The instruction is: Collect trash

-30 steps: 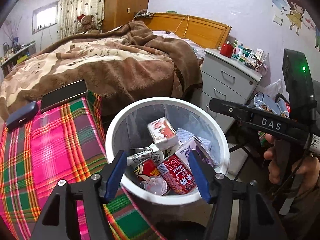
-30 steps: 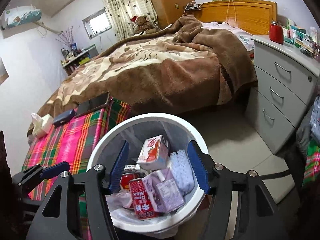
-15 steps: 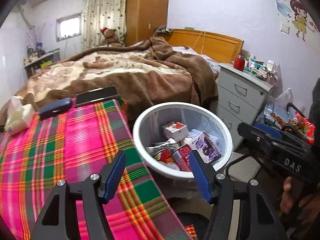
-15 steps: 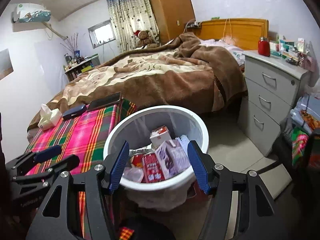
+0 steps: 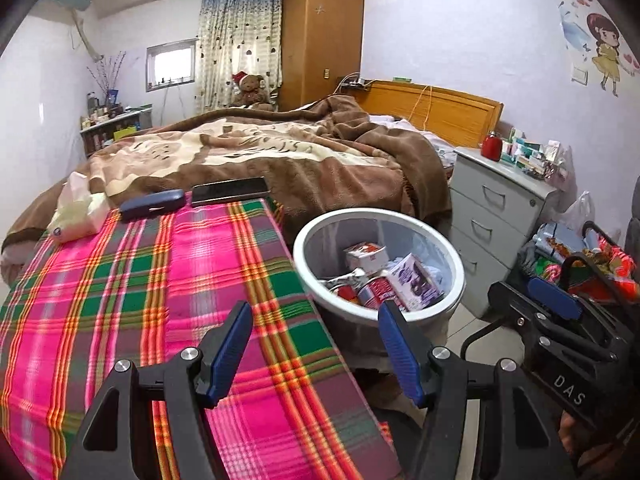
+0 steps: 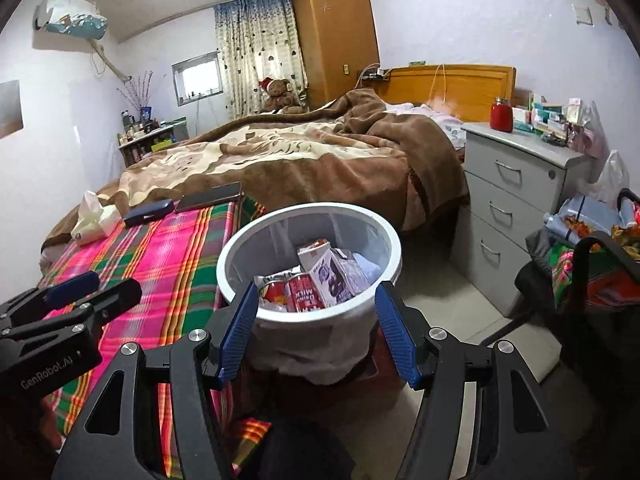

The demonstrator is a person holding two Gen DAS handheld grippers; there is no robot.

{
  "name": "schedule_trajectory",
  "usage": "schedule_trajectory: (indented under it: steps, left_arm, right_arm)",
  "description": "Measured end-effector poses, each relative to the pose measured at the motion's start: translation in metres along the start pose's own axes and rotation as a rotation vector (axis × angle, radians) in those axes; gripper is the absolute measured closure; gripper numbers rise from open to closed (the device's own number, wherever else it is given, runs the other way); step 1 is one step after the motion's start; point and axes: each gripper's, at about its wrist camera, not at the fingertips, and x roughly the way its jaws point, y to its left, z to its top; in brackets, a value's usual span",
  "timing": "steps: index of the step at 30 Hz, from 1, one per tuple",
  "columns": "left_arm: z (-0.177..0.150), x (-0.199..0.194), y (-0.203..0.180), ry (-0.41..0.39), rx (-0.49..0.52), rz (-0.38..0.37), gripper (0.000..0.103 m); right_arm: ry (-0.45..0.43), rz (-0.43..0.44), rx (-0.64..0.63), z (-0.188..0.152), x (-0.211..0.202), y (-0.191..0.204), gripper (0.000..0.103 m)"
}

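Note:
A white trash bin [image 5: 304, 268] with a clear liner stands on the floor beside the plaid-covered table [image 5: 160, 280]. It holds red cans [image 5: 372, 290], a purple carton [image 5: 412, 280] and a red-and-white carton [image 5: 366, 256]. My left gripper [image 5: 316, 350] hovers open and empty over the table's right edge, short of the bin. My right gripper [image 6: 318, 334] is open and empty too, held back from the bin [image 6: 228, 276], whose near rim shows between its fingers. Each gripper appears at the side of the other's view: right gripper [image 5: 524, 300], left gripper [image 6: 108, 286].
At the table's far end lie a phone [image 5: 230, 191], a dark blue case [image 5: 152, 205] and a tissue pack [image 5: 78, 216]. A bed with a brown blanket [image 5: 280, 152] lies beyond. A grey nightstand [image 5: 496, 208] and a chair with bags [image 5: 592, 264] stand right of the bin.
Both grippers have drawn back from above the bin, which now looks smaller and farther. The left one has shifted left over the plaid table. Neither gripper's opening has changed.

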Motion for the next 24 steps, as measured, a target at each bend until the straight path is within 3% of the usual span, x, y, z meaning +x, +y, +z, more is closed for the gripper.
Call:
schedule_trajectory:
  steps: [4, 24]
  left_arm:
    - [-0.007, -0.003, 0.004, 0.002, -0.004, 0.032, 0.038]
    - [-0.016, -0.011, 0.011, -0.003, -0.042, 0.032, 0.038]
  right_arm:
    - [0.006, 0.018, 0.0, -0.004, -0.001, 0.003, 0.041]
    - [-0.005, 0.023, -0.009, -0.013, -0.016, 0.017, 0.041]
